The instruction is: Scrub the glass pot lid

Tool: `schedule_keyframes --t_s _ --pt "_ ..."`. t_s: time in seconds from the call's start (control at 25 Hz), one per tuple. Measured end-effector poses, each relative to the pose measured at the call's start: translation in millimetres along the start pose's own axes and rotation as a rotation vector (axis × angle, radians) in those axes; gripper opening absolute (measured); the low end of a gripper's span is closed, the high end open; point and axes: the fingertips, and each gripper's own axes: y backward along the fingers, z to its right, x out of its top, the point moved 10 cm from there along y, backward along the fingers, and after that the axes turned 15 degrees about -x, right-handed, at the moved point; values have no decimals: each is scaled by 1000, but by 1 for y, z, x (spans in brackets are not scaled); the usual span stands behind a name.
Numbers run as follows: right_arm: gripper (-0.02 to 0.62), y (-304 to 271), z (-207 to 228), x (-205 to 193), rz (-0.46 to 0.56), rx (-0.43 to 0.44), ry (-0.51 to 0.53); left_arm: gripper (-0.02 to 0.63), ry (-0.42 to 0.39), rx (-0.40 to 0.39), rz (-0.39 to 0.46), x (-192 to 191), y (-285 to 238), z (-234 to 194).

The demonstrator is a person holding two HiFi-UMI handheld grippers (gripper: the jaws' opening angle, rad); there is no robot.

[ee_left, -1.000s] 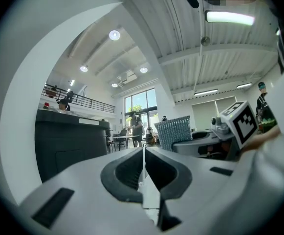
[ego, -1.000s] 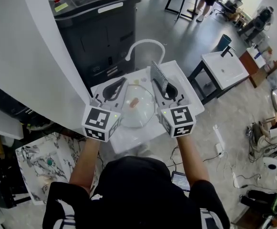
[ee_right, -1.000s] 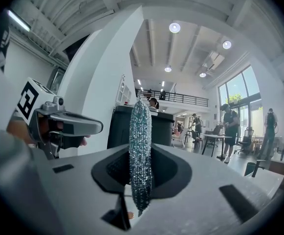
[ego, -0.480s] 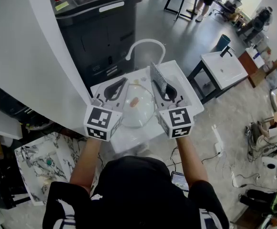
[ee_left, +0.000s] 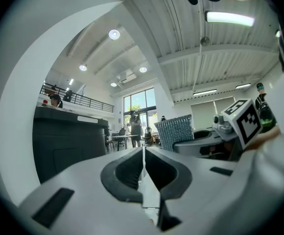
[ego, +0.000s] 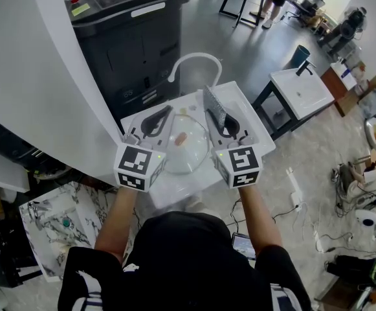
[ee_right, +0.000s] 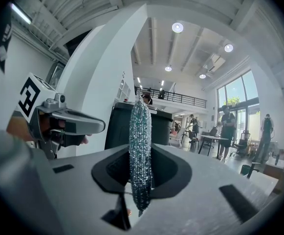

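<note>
The glass pot lid (ego: 189,155), with a small orange-brown knob (ego: 182,137), lies in the white sink (ego: 243,105) between and below my two grippers. Level and to the lid's left is my left gripper (ego: 166,111), its jaws shut with only a thin slit between them (ee_left: 143,155) and nothing held that I can see. On the lid's right, my right gripper (ego: 219,117) is shut on a silvery-green mesh scrubber (ego: 213,102), which stands upright between the jaws (ee_right: 140,151). Neither the scrubber nor a gripper touches the lid.
A white curved faucet (ego: 195,59) arches over the sink's far edge. Behind it stands a tall dark grey cabinet (ego: 136,37). A second white sink on a dark stand (ego: 302,92) is off to the right. People stand far back in the hall.
</note>
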Motion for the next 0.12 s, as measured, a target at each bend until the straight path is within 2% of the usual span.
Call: schedule_keyframes --t_s 0.12 --pt "67 1 0 0 1 -2 -2 14 -2 -1 1 0 0 0"
